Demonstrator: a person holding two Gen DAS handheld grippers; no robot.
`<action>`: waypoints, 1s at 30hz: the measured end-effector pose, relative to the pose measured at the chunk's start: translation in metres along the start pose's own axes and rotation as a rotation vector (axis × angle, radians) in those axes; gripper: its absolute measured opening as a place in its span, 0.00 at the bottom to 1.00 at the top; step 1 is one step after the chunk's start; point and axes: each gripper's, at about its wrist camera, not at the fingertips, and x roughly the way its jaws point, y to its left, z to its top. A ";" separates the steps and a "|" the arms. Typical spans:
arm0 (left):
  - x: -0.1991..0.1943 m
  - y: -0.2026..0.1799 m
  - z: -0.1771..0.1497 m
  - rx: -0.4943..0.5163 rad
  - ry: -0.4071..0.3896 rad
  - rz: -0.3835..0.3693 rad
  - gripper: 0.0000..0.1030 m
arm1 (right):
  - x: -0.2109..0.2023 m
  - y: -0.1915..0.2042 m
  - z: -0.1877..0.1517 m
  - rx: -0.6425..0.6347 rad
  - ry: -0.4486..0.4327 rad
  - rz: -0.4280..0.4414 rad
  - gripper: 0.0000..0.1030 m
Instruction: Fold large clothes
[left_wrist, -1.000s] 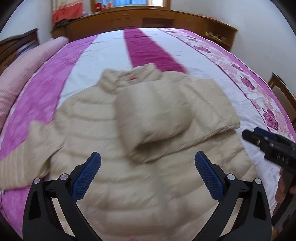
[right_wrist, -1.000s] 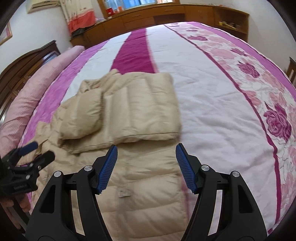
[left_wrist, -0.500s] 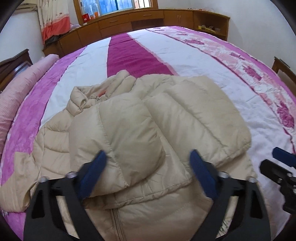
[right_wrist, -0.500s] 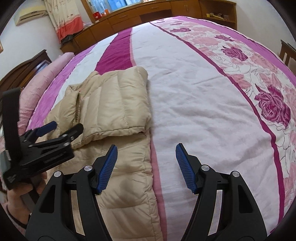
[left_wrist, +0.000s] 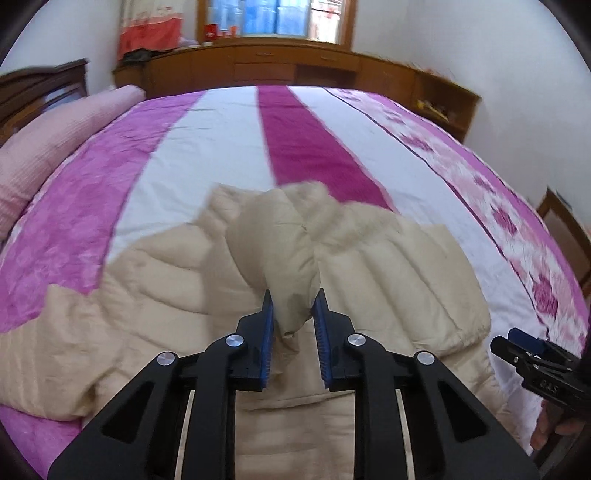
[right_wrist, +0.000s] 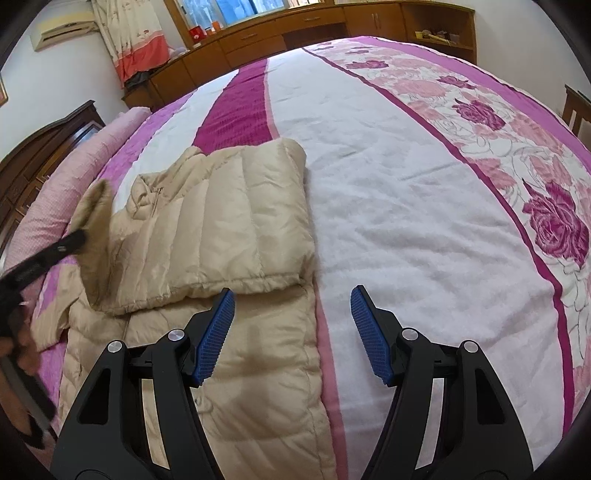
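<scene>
The left gripper has two black plastic arms with ribbed blue pads, and its jaws are closing on a bunched, puffy fold of the jacket, which sits pinched between the pads and lifted off the rest. The right gripper, built the same, stands about half open with nothing between its pads; it hangs over the jacket's right edge and the bedspread beside it.

There is one jacket: beige, quilted in soft padded channels with a slight sheen, its right sleeve folded flat across the chest and its elastic cuff gathered. It lies on the near left part of the bed, collar toward the far edge.

The bedspread is cotton, striped white, pink and magenta, with a rose-printed band along the right edge. One long pink pillow lies along the left edge.
</scene>
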 end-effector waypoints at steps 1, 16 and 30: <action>-0.003 0.011 0.001 -0.015 -0.004 0.003 0.21 | 0.002 0.001 0.002 0.000 -0.002 0.000 0.63; 0.048 0.117 -0.053 -0.206 0.146 0.090 0.35 | 0.051 0.010 0.021 -0.042 0.009 -0.164 0.23; -0.008 0.139 -0.064 -0.222 0.096 0.093 0.72 | 0.009 0.013 0.012 -0.002 -0.011 -0.104 0.49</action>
